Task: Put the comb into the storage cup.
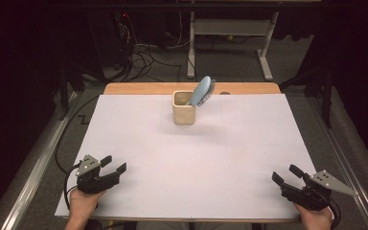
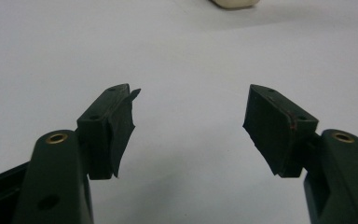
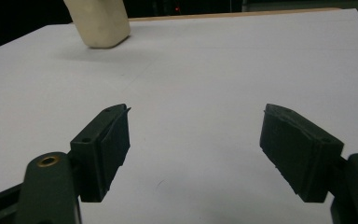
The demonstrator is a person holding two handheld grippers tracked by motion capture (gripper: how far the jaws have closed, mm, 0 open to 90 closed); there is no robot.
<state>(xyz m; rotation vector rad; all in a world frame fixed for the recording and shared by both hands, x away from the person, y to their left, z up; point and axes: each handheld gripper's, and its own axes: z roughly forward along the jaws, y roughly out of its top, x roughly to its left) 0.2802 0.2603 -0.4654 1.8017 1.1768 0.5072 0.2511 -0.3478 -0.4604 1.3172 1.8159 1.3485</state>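
Both hand-held grippers, left (image 1: 114, 163) and right (image 1: 284, 173), rested wide open and empty at the near table corners (seemingly a start or finish pose), well apart from the far cream cup (image 1: 183, 109) holding a blue hairbrush (image 1: 201, 91), so any next move would need a long forward reach

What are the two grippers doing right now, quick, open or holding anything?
Left gripper: open, holding nothing, low over the white table.
Right gripper: open, holding nothing, also far from the cup.

Left claw (image 1: 113, 164) gaping, empty; right claw (image 1: 286, 174) likewise, hands low.
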